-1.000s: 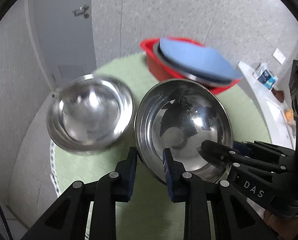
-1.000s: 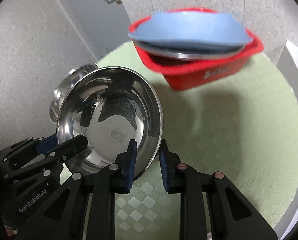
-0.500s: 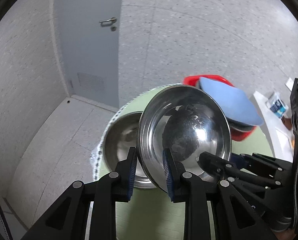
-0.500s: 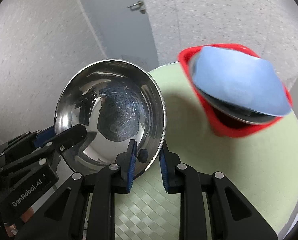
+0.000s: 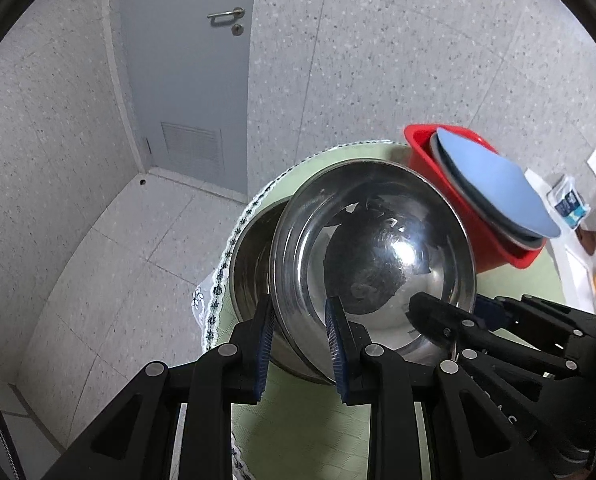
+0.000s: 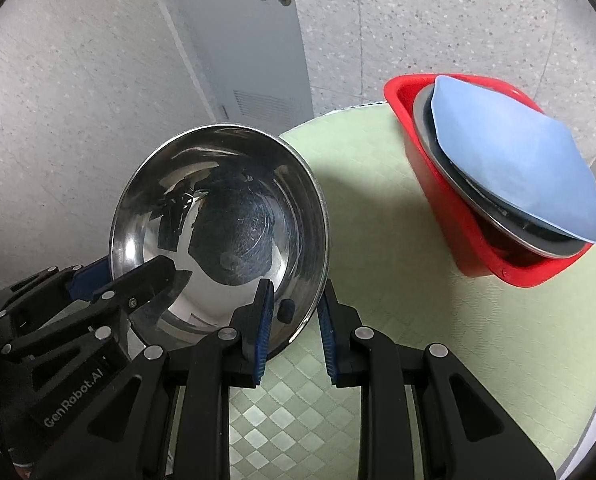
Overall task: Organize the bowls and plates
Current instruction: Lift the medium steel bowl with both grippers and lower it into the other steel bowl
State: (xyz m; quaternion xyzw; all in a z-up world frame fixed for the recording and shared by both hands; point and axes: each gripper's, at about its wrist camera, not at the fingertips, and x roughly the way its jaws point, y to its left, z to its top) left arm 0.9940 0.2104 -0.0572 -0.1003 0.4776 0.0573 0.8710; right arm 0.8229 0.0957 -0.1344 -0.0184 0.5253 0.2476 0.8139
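Note:
Both grippers hold one steel bowl [image 5: 373,248] by its rim, tilted and lifted above the round green table. My left gripper [image 5: 299,340] is shut on the bowl's left rim. My right gripper [image 6: 292,326] is shut on the bowl's [image 6: 218,216] right rim. A second steel bowl [image 5: 250,264] sits on the table behind and left of the held one, partly hidden by it. A red basin [image 6: 477,240] at the table's far right holds a steel plate and a blue plate [image 6: 513,160] on top.
The green table [image 6: 397,280] ends at a lace-trimmed edge [image 5: 218,280] close to the second bowl, with tiled floor beyond. A grey door [image 5: 186,80] and speckled walls stand behind. A white counter with small packets [image 5: 569,204] lies at the right.
Both grippers have raised and tilted the held bowl and carried it left, so it now overlaps the second bowl. The red basin has shifted right in both views.

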